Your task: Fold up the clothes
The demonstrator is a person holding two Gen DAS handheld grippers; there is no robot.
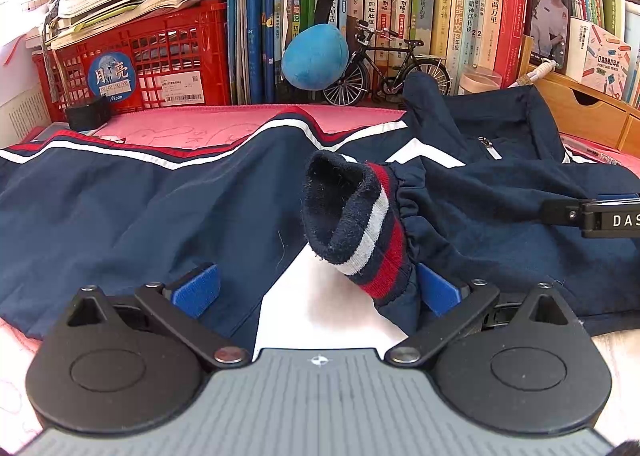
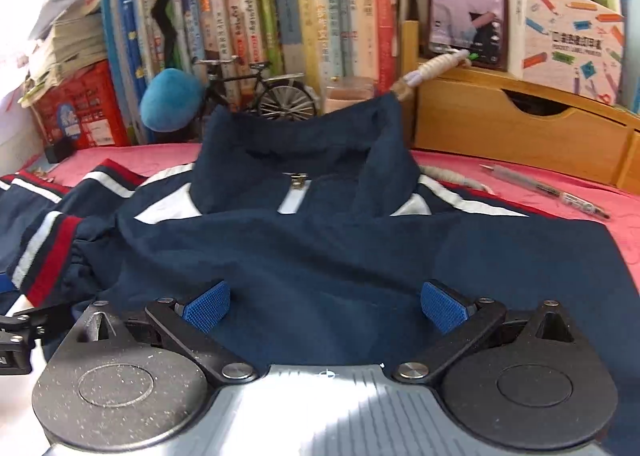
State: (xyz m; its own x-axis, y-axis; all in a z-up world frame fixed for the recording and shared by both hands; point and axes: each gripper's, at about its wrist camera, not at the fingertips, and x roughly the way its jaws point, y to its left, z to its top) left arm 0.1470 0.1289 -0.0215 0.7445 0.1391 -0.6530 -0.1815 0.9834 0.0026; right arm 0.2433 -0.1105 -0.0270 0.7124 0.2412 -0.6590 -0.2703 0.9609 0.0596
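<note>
One navy jacket (image 2: 320,240), upper centre of right wrist view; one striped cuff (image 1: 372,232) mid-frame in left wrist view. Two grippers: left gripper (image 1: 318,288), right gripper (image 2: 324,304), each with two blue pads. One red crate (image 1: 136,60) upper left. One blue plush ball (image 1: 314,56). One model bicycle (image 1: 384,68). One pen (image 2: 544,190) right. One wooden drawer unit (image 2: 520,128). Books in row: too many to count.

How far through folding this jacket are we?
Early. One sleeve is folded across the navy jacket, its striped cuff standing on the chest. Left gripper and right gripper are both open, holding nothing. The other sleeve lies spread; body unfolded.
</note>
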